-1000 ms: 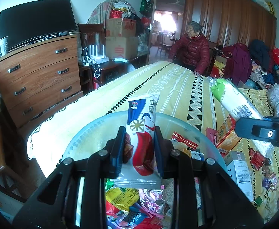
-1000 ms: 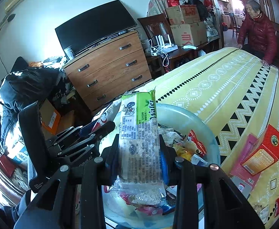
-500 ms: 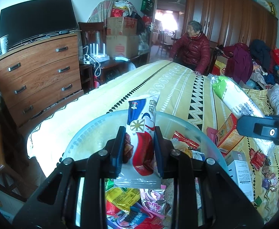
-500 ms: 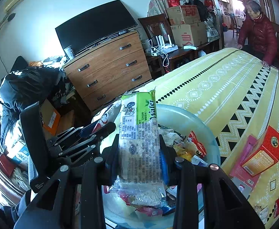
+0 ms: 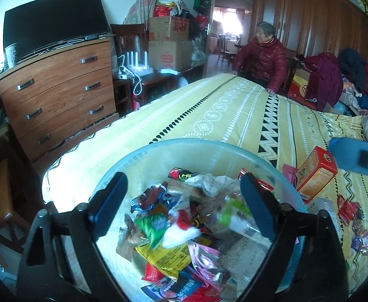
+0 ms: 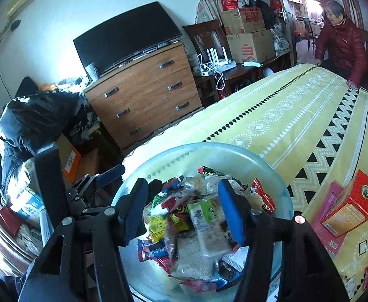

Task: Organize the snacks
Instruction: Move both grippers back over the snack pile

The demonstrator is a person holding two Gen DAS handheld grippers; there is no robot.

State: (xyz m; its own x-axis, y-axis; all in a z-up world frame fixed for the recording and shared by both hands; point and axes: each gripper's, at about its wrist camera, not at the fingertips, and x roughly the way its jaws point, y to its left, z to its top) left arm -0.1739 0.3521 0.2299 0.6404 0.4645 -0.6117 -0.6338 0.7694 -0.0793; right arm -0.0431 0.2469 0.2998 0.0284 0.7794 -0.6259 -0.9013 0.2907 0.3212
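- My left gripper [image 5: 184, 205] hung over the clear basin [image 5: 191, 144], its jaws opening wide with nothing pressed between the pads; only the heap of snack packets [image 5: 174, 229] lay below the gap.
- My right gripper [image 6: 182, 212] hung over the same basin, jaws also opening. The green wafer pack [image 6: 204, 224] sat between the blue pads, lying on the heap; it looked free of both pads, though the right pad's edge overlapped it and I could not be sure.
- A blurred red-and-white packet [image 5: 184, 229] showed in the heap in the left view.
- The basin stood at the near corner of the bed, on the yellow patterned bedspread [image 5: 234, 108], its rim close to the bed's edge on the dresser side.
- Beyond the rim the bedspread ran bare toward the far side, where a person in a red jacket [image 5: 264, 58] rested a hand on it.
- To the right of the basin, an orange-red box [image 6: 350, 206] lay near the rim on a pink packet [image 6: 327, 214], with small red wrappers [image 5: 347, 209] scattered further right.
- Left of the bed, a narrow gap separated it from the wooden dresser [image 6: 146, 93], which carried a dark television [image 6: 126, 37].
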